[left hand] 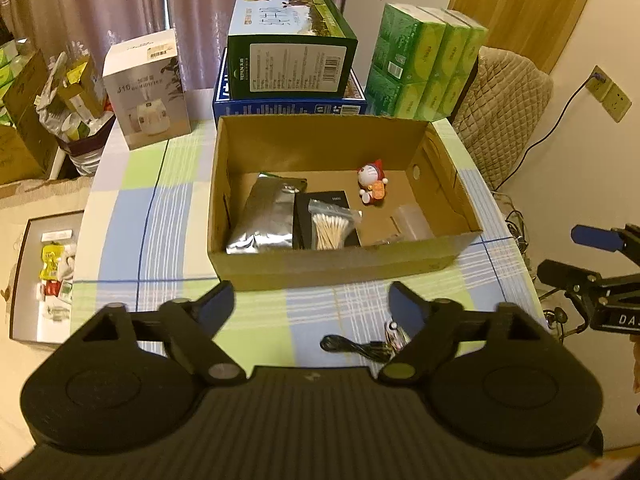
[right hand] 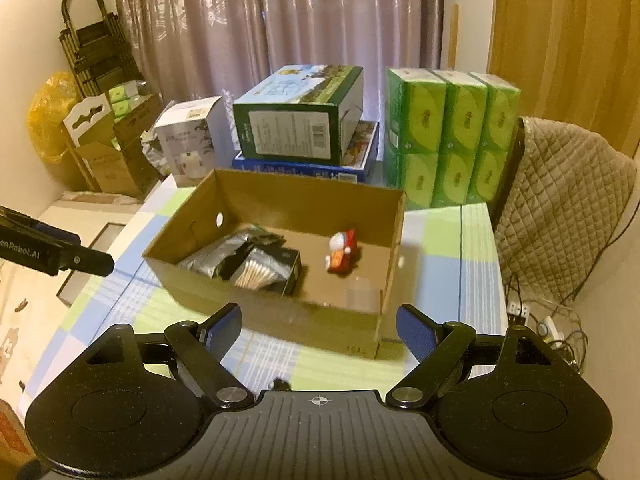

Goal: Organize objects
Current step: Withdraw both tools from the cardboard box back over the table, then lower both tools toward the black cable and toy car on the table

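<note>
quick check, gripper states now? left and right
Left gripper: open, holding nothing, above the checked tablecloth near the brown cardboard box.
Right gripper: open, holding nothing.

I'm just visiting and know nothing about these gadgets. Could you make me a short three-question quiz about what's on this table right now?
1. True or false: the left gripper is holding something.
2. Which item lies inside the cardboard box? A) green tissue packs B) bag of cotton swabs C) black cable
3. Fill in: the small figurine stands in the box's ____ half, seen from the left wrist view.

Key:
1. False; both it and the right gripper are open with nothing between the fingers.
2. B; the packs stand behind the box, the cable lies on the tablecloth in front.
3. Right.
</note>
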A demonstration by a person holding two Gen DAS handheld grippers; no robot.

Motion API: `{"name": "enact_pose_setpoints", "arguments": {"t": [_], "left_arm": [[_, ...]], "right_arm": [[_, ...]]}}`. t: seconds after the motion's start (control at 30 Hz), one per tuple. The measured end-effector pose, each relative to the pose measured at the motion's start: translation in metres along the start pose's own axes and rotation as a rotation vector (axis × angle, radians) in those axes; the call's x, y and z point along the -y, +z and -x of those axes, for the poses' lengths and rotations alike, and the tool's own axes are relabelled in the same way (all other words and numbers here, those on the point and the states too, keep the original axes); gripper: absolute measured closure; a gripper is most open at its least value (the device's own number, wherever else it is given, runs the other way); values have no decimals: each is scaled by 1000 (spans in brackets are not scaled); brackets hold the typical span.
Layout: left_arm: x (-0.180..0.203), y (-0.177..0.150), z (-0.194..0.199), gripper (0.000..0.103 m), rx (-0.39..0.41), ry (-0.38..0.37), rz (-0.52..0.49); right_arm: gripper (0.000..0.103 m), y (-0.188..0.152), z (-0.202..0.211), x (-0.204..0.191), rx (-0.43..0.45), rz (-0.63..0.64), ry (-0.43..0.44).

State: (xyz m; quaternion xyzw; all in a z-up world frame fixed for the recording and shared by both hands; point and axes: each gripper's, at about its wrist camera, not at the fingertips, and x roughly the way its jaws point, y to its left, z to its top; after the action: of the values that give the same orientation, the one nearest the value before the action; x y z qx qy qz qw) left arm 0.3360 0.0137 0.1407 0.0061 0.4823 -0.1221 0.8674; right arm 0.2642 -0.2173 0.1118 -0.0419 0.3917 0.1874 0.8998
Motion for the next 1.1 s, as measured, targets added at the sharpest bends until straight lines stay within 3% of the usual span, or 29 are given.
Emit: {"name": "enact_pose_setpoints", "arguments": {"t": [0.43,0.63,0.83,1.1], "left_arm": [[12,-75,7,1,55,-2,-19],[22,-109,6,1,76,-1,-82],[35,-141,1,1,75,40,-231],[32,-165,-8,1,64,41,-277]], "right_arm": [[21,-81,21,11,-35,-60,11],[21,-115,29,9,-44,-34,5],[21,-144,39,4,-41,-6,-6],[21,-165,47,-4,-41,-5,5]]}}
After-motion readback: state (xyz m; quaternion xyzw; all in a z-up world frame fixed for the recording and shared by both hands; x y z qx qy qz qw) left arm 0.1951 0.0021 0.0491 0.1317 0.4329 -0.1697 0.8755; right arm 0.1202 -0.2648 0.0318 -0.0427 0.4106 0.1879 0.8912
